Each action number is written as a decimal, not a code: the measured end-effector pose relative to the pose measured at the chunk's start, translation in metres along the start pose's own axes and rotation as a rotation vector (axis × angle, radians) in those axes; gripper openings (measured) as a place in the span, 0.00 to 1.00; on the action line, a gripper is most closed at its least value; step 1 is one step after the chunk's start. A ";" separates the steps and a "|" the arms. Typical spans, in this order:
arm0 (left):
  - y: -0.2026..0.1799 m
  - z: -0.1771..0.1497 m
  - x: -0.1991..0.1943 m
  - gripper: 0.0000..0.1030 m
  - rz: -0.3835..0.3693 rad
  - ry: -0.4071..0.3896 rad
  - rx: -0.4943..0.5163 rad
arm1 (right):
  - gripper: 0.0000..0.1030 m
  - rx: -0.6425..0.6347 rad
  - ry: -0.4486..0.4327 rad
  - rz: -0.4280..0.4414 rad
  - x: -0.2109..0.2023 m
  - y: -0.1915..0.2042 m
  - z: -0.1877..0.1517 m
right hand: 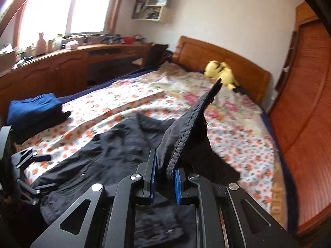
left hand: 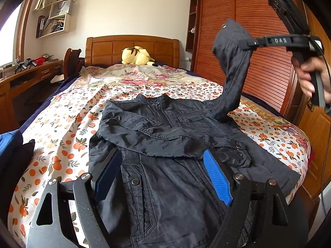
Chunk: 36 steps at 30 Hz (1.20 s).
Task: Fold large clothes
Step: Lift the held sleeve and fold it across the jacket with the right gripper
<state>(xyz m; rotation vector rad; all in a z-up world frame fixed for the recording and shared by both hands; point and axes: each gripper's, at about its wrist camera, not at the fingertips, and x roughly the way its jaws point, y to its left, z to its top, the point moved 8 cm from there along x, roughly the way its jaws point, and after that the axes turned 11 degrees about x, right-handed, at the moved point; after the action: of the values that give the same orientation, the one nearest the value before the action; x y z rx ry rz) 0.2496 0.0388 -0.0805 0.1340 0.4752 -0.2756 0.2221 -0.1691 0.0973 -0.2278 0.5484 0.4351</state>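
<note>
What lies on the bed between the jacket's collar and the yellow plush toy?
Only bare bedding: the floral bedspread runs uninterrupted from the jacket collar to the yellow plush toy at the headboard. The left wrist view shows it best.

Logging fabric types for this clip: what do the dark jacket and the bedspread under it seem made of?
Jacket: likely thin woven nylon or cotton blend, with a slight sheen and crisp wrinkles. Bedspread: probably matte printed cotton, lying soft and flat.
</note>
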 end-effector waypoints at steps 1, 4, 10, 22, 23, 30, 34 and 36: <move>0.000 0.000 0.000 0.80 0.003 0.000 0.003 | 0.14 0.001 0.012 0.018 0.003 0.003 -0.004; 0.001 0.000 0.001 0.80 0.012 0.003 0.008 | 0.14 -0.019 0.053 0.063 0.012 0.010 -0.016; 0.007 -0.003 0.002 0.80 0.025 0.011 -0.002 | 0.14 -0.037 0.163 0.132 0.038 0.026 -0.047; 0.009 -0.005 0.006 0.80 0.032 0.019 -0.005 | 0.18 0.023 0.242 0.171 0.059 0.012 -0.058; 0.009 -0.005 0.007 0.80 0.033 0.021 -0.005 | 0.19 0.029 0.237 0.158 0.060 0.008 -0.053; 0.007 -0.005 0.010 0.80 0.029 0.021 -0.002 | 0.42 0.050 0.170 0.149 0.065 -0.007 -0.033; 0.004 -0.007 0.013 0.80 0.026 0.030 0.006 | 0.43 0.097 0.182 0.114 0.087 -0.031 -0.034; 0.002 -0.008 0.014 0.80 0.024 0.035 0.011 | 0.43 0.120 0.196 0.084 0.102 -0.045 -0.038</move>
<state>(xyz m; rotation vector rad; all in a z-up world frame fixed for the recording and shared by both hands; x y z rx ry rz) 0.2591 0.0384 -0.0939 0.1552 0.5064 -0.2528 0.3040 -0.1867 0.0141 -0.1327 0.7761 0.4626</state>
